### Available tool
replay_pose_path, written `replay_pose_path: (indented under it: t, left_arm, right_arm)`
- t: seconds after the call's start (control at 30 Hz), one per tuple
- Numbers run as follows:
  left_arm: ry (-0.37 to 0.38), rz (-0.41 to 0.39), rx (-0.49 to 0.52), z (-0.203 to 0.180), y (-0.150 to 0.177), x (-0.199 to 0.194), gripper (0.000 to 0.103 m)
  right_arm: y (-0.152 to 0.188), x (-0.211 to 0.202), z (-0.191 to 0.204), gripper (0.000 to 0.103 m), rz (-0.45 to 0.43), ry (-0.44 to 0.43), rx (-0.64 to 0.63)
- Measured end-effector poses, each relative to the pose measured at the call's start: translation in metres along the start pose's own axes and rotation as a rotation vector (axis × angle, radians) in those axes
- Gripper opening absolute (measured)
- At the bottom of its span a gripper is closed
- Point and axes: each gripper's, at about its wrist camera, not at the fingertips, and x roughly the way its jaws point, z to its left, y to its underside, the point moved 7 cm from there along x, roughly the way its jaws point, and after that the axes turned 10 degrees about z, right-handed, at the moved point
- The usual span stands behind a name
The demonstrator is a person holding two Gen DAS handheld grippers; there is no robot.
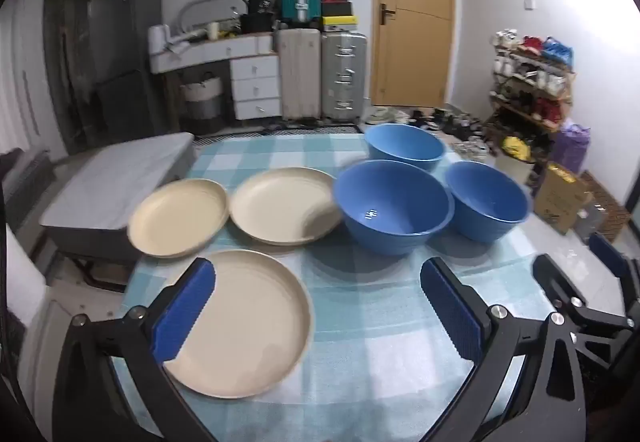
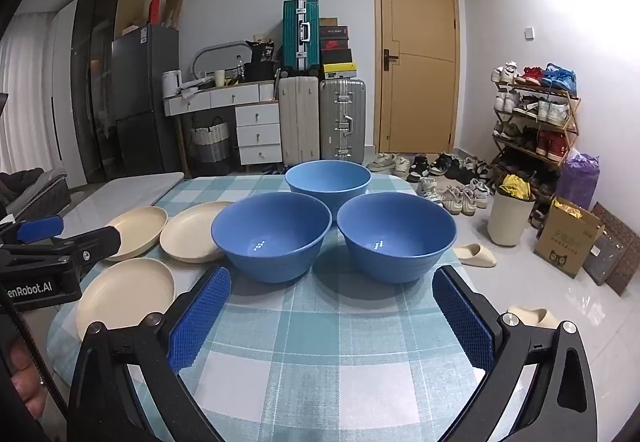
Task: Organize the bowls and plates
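Observation:
Three cream plates lie on the checked tablecloth [image 1: 360, 322]: a near plate [image 1: 248, 322], a far-left plate [image 1: 178, 215] and a middle plate [image 1: 284, 203]. Three blue bowls stand to their right: a near-left bowl [image 1: 394, 203], a near-right bowl [image 1: 486, 199] and a far bowl [image 1: 404, 143]. My left gripper [image 1: 318, 308] is open and empty, its left pad over the near plate. My right gripper [image 2: 332, 322] is open and empty, in front of the two near bowls [image 2: 272, 234] [image 2: 396, 236]. The plates also show in the right wrist view [image 2: 126, 294].
The table's right edge drops to a tiled floor with slippers [image 2: 476, 254], a bin [image 2: 510, 217] and a cardboard box [image 2: 568, 238]. A grey low table [image 1: 116, 181] stands to the left. Suitcases, drawers and a shoe rack line the far wall.

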Motion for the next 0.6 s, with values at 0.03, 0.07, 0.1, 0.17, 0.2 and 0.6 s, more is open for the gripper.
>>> replay_pose_path:
  t: [0.03,0.07,0.1,0.17,0.2,0.6]
  left_arm:
    - [0.018,-0.008,0.004,0.001,0.000,0.000,0.103]
    - [0.036,-0.019,0.007,0.002,-0.001,0.000,0.103]
    - [0.058,-0.029,0.009,0.004,-0.002,0.000,0.103]
    - [0.113,-0.042,0.005,0.011,-0.004,-0.001,0.103]
    - [0.129,-0.046,0.003,0.015,-0.005,0.000,0.103]
    - [-0.017,-0.083,-0.015,0.005,0.000,-0.027,0.103]
  right_arm:
    - [0.000,-0.001,0.001,0.103,-0.005,0.000,-0.002]
    - [-0.001,-0.002,0.001,0.103,-0.011,0.002,-0.005]
    - [-0.002,-0.003,0.002,0.103,-0.018,0.005,-0.010]
    - [-0.006,-0.004,0.005,0.103,-0.035,0.022,-0.022]
    - [-0.007,-0.005,0.007,0.103,-0.045,0.023,-0.028]
    - [-0.010,-0.022,0.011,0.103,-0.096,0.031,-0.041]
